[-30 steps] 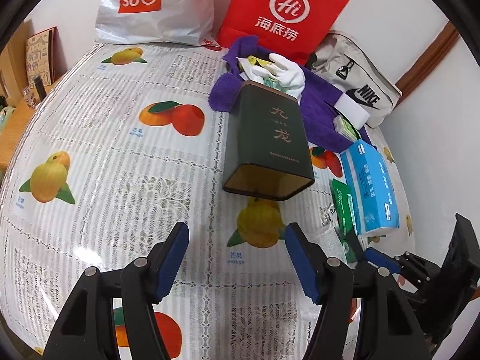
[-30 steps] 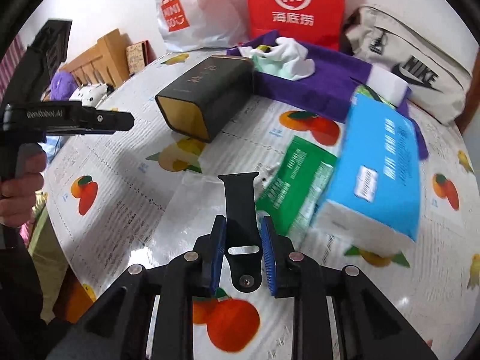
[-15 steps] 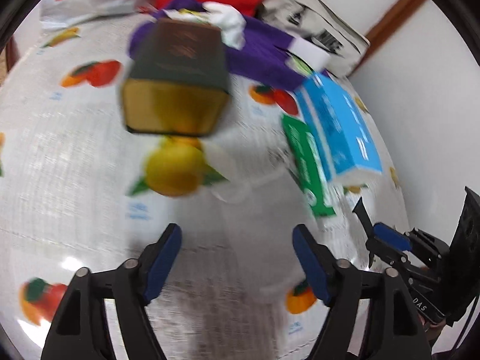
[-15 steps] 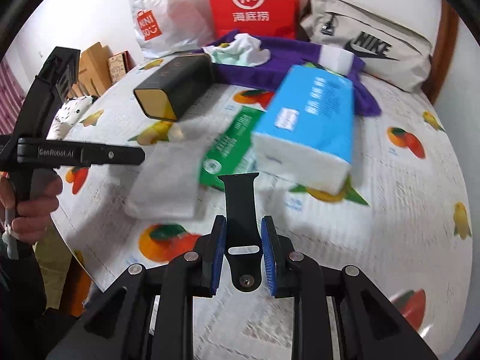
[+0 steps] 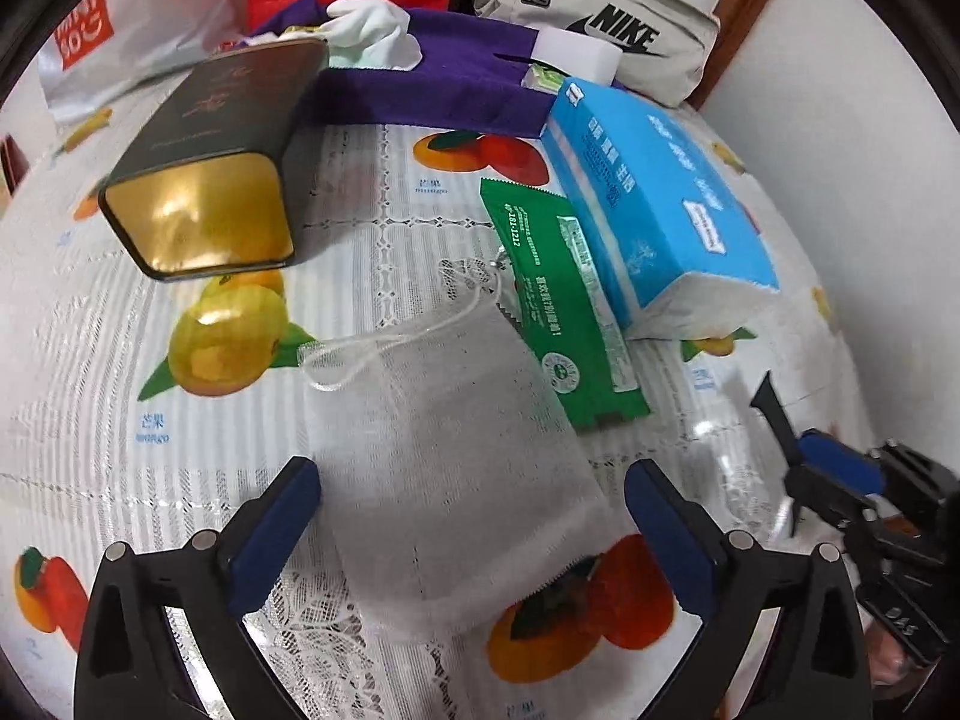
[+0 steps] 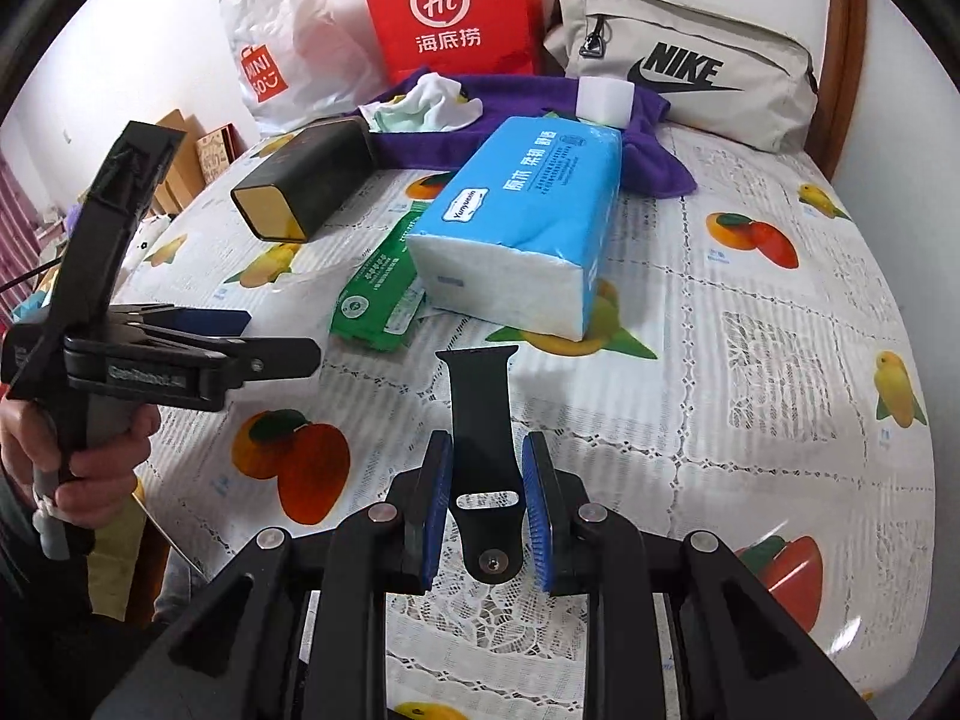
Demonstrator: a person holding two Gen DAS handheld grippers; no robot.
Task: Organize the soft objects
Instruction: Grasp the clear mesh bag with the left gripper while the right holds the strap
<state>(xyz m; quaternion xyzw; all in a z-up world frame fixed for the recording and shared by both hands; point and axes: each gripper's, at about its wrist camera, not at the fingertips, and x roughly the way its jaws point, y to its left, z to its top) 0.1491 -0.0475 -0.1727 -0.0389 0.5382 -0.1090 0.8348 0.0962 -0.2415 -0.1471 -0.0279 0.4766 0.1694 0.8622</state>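
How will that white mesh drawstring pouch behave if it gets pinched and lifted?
The white mesh pouch lies flat and looks empty, so it is probably very light and floppy, sagging from wherever it is held. Its loose drawstring may dangle or snag. The thin fabric could bunch between the pads.

A mesh bag (image 5: 456, 456) lies flat on the table (image 5: 384, 228). Right of it sits a wipes pack (image 5: 558, 306), with a tissue pack (image 5: 648, 204) lying partly on it. The tin box (image 5: 222, 150) lies left, and bags (image 6: 456, 6) stand behind.
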